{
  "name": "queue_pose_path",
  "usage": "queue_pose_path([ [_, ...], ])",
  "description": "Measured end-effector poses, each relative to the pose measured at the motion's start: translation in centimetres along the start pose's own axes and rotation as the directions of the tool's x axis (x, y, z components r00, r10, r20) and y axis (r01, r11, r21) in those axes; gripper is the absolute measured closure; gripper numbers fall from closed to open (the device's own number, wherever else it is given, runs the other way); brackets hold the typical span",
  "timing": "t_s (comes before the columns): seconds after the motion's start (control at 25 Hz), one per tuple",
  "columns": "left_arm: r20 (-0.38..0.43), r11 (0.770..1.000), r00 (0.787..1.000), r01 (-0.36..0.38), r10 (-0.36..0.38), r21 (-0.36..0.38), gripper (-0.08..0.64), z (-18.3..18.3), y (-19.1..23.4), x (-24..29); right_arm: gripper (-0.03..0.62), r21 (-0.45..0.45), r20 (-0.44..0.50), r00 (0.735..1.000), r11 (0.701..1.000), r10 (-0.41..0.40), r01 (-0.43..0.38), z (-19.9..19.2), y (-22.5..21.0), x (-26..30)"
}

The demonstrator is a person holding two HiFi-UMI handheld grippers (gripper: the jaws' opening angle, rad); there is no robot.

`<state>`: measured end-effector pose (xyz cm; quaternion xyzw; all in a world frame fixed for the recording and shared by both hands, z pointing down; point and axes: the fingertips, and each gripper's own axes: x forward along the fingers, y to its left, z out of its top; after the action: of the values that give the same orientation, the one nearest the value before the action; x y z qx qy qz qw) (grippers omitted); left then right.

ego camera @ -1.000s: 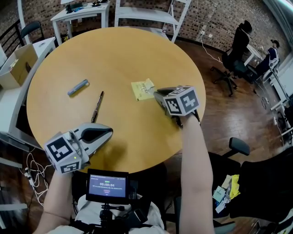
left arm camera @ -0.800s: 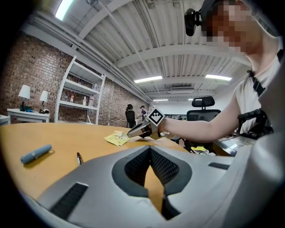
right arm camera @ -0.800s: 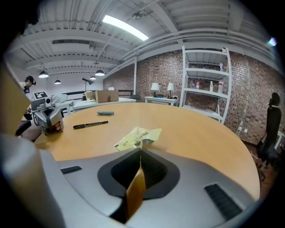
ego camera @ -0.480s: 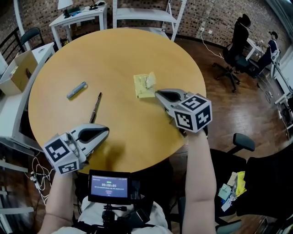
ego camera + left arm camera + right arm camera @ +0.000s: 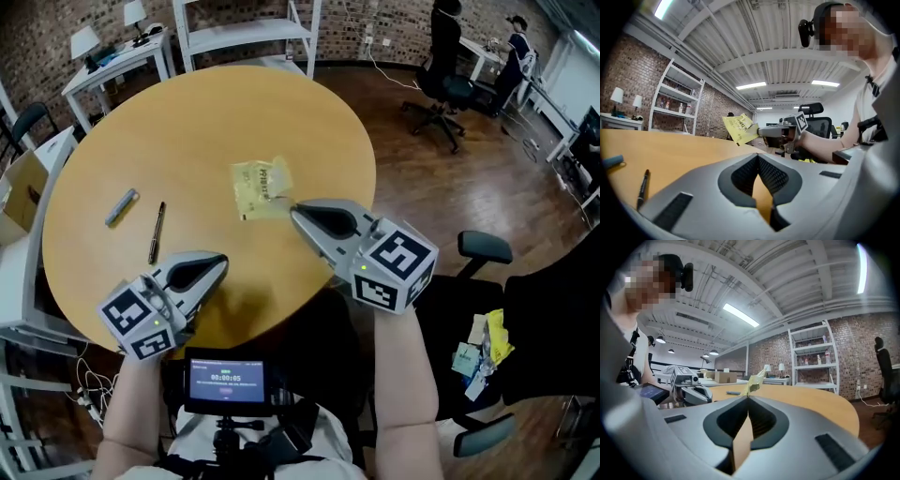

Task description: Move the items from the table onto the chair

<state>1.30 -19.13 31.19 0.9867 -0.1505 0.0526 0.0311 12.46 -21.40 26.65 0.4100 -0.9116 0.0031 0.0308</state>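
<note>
On the round wooden table (image 5: 187, 122) lie a black pen (image 5: 157, 232) and a grey-blue marker (image 5: 121, 206) at the left. My right gripper (image 5: 295, 211) is shut on one edge of a crumpled yellow packet (image 5: 261, 187) and holds it a little above the table's middle. The packet (image 5: 753, 380) sticks up from the shut jaw tips in the right gripper view, and the left gripper view shows the packet (image 5: 739, 128) in the air. My left gripper (image 5: 222, 261) hovers over the table's near edge, shut and empty. The pen (image 5: 643, 183) lies ahead of it to the left.
A black office chair (image 5: 553, 319) stands at the lower right with small yellow and white items (image 5: 483, 347) on it, and its armrest (image 5: 487, 248) is beside the table. White shelving (image 5: 253, 28), a side desk (image 5: 103, 66) and other office chairs (image 5: 441, 89) ring the table.
The right gripper closed on the yellow packet and lifted it off the table toward me. The head view swung right. The left gripper stayed near the front edge.
</note>
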Motion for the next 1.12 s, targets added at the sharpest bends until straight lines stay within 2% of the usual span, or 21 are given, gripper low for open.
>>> queue_pose_path([
  [0.12,0.027,0.998,0.998,0.049,-0.048,-0.034,0.551,1.3,-2.1,3.2,0.588,0.014,0.062,0.995,0.997,-0.079,0.078,0.6,-1.2,-4.5],
  [0.24,0.036,0.988,0.987,0.153,-0.154,0.009,0.551,2.3,-5.7,6.8,0.586,0.046,0.090,0.981,0.984,-0.174,0.170,0.1,-2.7,-9.3],
  [0.44,0.044,0.950,0.949,0.310,-0.311,0.029,0.551,3.8,-12.1,12.8,0.588,0.098,0.114,0.948,0.953,-0.297,0.287,-1.3,-3.9,-17.3],
  [0.56,0.040,0.924,0.923,0.381,-0.382,0.034,0.551,4.0,-15.7,15.9,0.587,0.126,0.128,0.914,0.920,-0.385,0.370,-2.4,-4.5,-22.1],
  [0.76,0.025,0.864,0.864,0.503,-0.504,0.015,0.551,2.7,-21.4,20.4,0.586,0.183,0.124,0.797,0.803,-0.592,0.567,-5.7,-5.6,-31.2],
  [0.92,-0.003,0.832,0.832,0.554,-0.554,-0.039,0.551,-0.1,-25.0,23.6,0.586,0.211,0.070,0.709,0.705,-0.702,0.677,-9.5,-5.2,-37.4],
  [1.0,-0.039,0.816,0.816,0.574,-0.577,-0.064,0.551,-2.1,-26.8,24.8,0.586,0.190,0.004,0.639,0.628,-0.769,0.755,-12.1,-5.2,-40.5],
  [1.04,-0.062,0.805,0.803,0.589,-0.593,-0.076,0.551,-3.2,-27.9,25.2,0.586,0.175,-0.041,0.591,0.576,-0.806,0.798,-13.8,-5.2,-42.3],
  [1.12,-0.109,0.777,0.769,0.622,-0.630,-0.101,0.551,-5.0,-29.9,25.7,0.586,0.183,-0.130,0.478,0.453,-0.869,0.873,-17.6,-5.2,-46.1],
])
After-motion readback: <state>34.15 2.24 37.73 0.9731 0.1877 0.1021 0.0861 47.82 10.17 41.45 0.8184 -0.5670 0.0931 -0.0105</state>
